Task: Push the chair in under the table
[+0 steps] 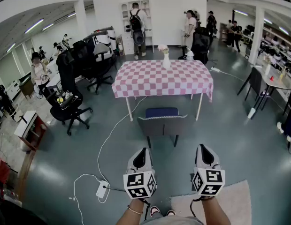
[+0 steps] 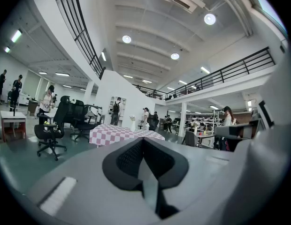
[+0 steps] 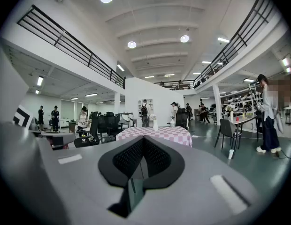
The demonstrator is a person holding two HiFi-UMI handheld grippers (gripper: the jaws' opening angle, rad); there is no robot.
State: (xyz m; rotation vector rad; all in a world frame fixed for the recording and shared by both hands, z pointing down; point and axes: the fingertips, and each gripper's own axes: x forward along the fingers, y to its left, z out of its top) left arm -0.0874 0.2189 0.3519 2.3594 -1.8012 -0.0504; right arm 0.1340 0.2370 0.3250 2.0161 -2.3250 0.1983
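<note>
A grey chair with a blue seat [image 1: 162,121] stands on the floor just in front of the table [image 1: 162,78], which wears a pink-and-white checked cloth [image 2: 118,133] [image 3: 157,134]. A white vase of flowers [image 1: 165,58] stands on the table's far side. My left gripper [image 1: 144,150] and right gripper [image 1: 202,148] hang side by side a little short of the chair's back, both shut and empty, pointing level toward the table. The chair is hidden behind the jaws in both gripper views.
Black office chairs [image 1: 72,100] stand to the left, and a white cable with a power strip [image 1: 102,189] trails across the floor at lower left. A dark chair and round table [image 1: 270,81] sit at the right. People stand at the back [image 1: 136,25]. A beige rug [image 1: 230,203] lies underfoot.
</note>
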